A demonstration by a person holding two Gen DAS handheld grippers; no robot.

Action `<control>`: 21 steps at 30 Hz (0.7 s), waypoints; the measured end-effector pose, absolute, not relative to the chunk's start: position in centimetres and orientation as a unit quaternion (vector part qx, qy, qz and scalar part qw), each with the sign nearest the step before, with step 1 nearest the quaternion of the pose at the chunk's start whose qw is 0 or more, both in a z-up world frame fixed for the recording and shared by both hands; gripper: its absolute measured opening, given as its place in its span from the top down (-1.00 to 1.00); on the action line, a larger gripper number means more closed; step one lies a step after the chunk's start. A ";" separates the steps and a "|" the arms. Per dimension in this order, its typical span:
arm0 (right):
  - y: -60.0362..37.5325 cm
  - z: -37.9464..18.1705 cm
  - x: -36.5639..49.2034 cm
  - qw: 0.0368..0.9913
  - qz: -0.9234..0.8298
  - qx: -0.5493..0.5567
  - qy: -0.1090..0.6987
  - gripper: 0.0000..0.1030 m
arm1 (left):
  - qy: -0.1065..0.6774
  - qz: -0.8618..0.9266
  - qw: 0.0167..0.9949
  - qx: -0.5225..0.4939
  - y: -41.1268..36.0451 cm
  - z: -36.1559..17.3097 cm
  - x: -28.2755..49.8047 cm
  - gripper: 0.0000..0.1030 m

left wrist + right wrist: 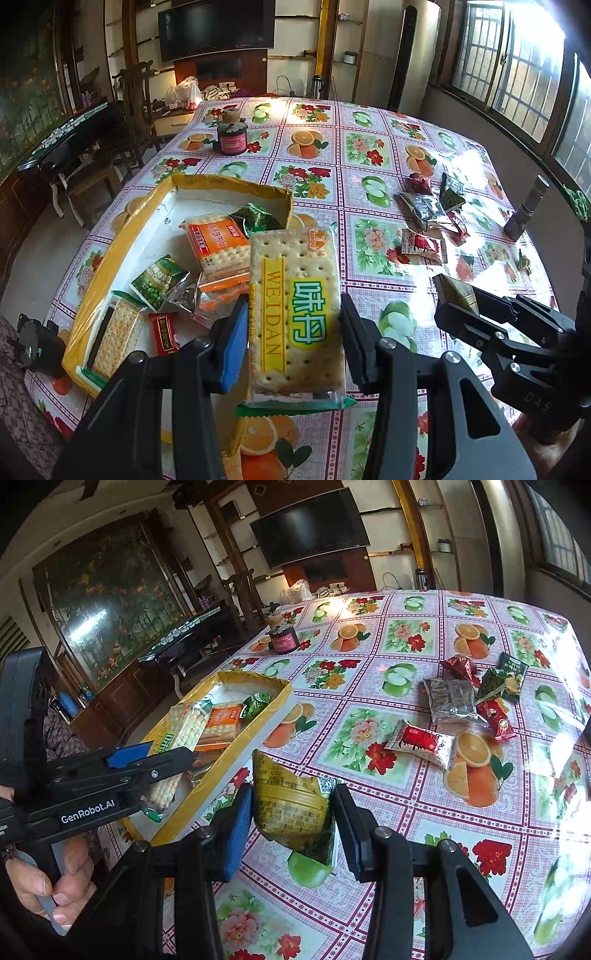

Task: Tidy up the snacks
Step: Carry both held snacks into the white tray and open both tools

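Observation:
My left gripper (pixel 293 325) is shut on a WEIDAN cracker packet (pixel 295 273), held upright just right of a yellow-rimmed box (pixel 122 251). The box holds several packets: orange crackers (pixel 218 240), green sachets and a small red one. In the right wrist view my right gripper (pixel 292 805) is shut on a crumpled yellow snack packet (pixel 291 801) above the floral tablecloth, beside the box's near wall (pixel 236 771). That view shows the left gripper (pixel 184 755) side-on over the box with the cracker packet (pixel 184 727). The right gripper (pixel 448 314) appears low right in the left wrist view.
Loose snacks lie on the table's right: a red-and-white packet (pixel 421 744), a silver pouch (pixel 452 699), green sachets (pixel 498 679) and a red candy (pixel 495 716). A dark jar (pixel 232 136) stands at the far side, a metal cylinder (pixel 526 210) near the right edge.

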State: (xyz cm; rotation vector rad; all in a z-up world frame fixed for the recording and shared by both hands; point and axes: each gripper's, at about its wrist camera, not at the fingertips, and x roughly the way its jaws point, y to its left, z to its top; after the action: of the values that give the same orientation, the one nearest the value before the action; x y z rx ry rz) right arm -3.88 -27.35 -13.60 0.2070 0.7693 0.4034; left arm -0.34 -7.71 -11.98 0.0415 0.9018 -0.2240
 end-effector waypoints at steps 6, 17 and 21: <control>-27.3 -13.6 -4.1 0.902 0.194 0.098 0.373 0.12 | 0.435 -0.109 0.893 0.020 -7.5 -11.9 -0.6 0.07; -26.1 -13.7 -4.0 0.898 0.204 0.095 0.378 0.12 | 0.433 -0.102 0.896 0.010 -5.9 -11.8 -1.0 0.06; -24.8 -13.7 -3.5 0.894 0.217 0.089 0.381 0.12 | 0.433 -0.088 0.897 -0.001 -4.1 -11.8 -0.9 0.07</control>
State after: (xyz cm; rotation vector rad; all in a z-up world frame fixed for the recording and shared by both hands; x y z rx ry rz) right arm -3.46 -24.84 -13.73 0.1855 0.7906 0.4496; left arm -0.92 -4.05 -11.84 -0.0020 0.8963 -0.1823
